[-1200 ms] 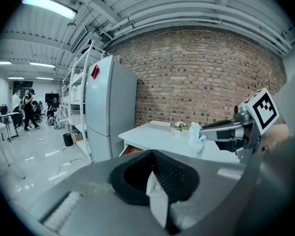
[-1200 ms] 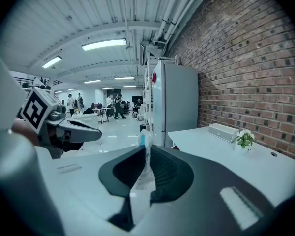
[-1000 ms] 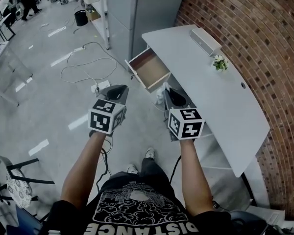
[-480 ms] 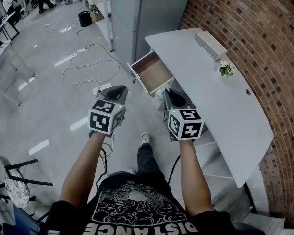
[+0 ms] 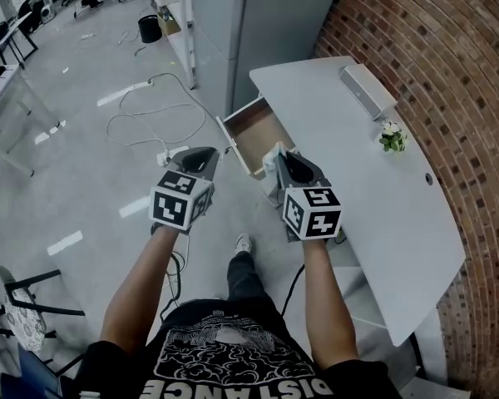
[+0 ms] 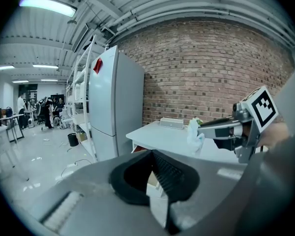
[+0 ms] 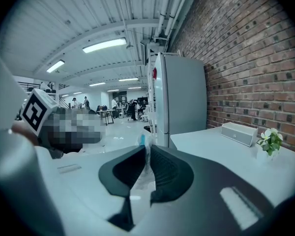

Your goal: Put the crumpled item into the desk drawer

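Note:
My right gripper [image 5: 279,154] is shut on the crumpled white item [image 5: 274,155], which sticks out past its tips. It hangs by the near corner of the open drawer [image 5: 251,131] of the white desk [image 5: 374,189]. In the right gripper view the item [image 7: 145,154] is pinched between the jaws. The left gripper view shows the right gripper [image 6: 200,130] with the item [image 6: 193,133] against the desk. My left gripper [image 5: 206,154] hovers left of the drawer over the floor, jaws together with nothing between them [image 6: 151,153].
A grey oblong box [image 5: 368,90] and a small potted plant [image 5: 392,136] stand on the desk by the brick wall. A tall grey cabinet [image 5: 233,23] rises behind the drawer. A white cable [image 5: 150,110] lies looped on the floor, and a chair [image 5: 25,306] stands at the lower left.
Both grippers have moved forward towards the desk. The drawer now lies just beyond the right gripper's tips, and the person's feet have stepped forward.

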Motion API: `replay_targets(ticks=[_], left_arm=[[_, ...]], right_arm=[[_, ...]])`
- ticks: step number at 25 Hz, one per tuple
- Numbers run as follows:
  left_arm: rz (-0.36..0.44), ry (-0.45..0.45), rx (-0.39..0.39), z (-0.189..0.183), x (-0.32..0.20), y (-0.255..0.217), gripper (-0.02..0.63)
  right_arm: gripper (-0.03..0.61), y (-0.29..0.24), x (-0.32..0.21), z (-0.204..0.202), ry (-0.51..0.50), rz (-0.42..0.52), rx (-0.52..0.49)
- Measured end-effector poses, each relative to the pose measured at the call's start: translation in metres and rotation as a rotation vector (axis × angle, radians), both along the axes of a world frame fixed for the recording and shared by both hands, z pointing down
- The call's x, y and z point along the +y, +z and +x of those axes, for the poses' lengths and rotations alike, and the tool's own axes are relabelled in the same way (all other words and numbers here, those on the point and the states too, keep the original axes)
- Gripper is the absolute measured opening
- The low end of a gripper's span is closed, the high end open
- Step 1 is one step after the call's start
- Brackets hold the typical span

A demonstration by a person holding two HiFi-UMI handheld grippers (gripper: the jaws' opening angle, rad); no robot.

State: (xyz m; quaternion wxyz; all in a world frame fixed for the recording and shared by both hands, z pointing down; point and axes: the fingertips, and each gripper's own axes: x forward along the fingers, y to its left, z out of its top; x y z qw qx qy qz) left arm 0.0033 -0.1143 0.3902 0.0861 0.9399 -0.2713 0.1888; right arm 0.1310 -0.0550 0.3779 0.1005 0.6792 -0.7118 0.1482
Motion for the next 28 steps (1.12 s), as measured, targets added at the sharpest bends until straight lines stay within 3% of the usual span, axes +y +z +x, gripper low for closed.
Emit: replay_targets(ticks=[28], left_arm=[[-0.031,-0.111,-0.045,0.094,-0.171,-0.002,0.003]], right_arm=[[0.037,-0.005,-0.195,0.092,-0.130,-0.026,-0.042]])
